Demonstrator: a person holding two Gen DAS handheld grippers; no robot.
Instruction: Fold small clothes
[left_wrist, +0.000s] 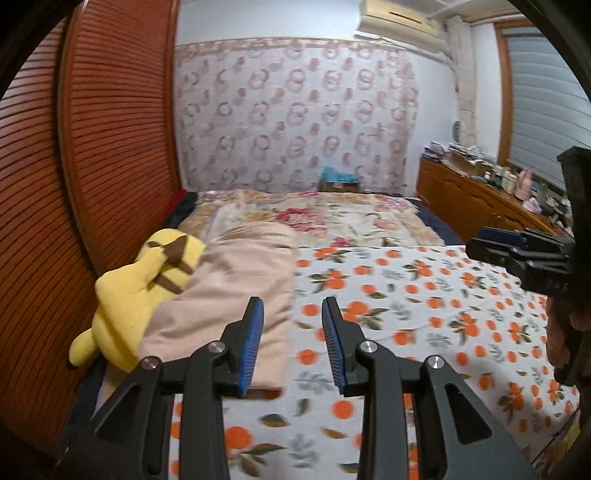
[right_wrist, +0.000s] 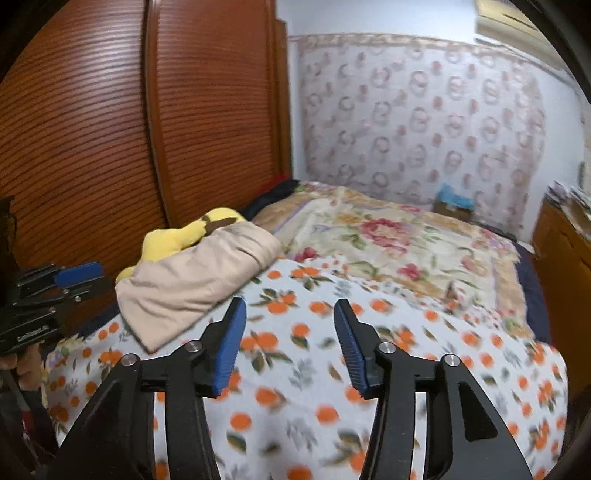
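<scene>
Left gripper (left_wrist: 292, 317) and right gripper (right_wrist: 290, 321) hang over the bed (right_wrist: 369, 332), jaws apart, nothing between them. The folded beige cloth (right_wrist: 192, 280) lies against the yellow plush (right_wrist: 173, 236) near the wardrobe (right_wrist: 110, 129), apparently set aside; its long axis runs toward the far wall.

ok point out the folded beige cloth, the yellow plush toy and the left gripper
folded beige cloth (right_wrist: 192, 284): right wrist view, middle of its top face
yellow plush toy (left_wrist: 136, 291): left wrist view, on its yellow back
left gripper (left_wrist: 291, 314): left wrist view, midway between the blue fingertips
</scene>
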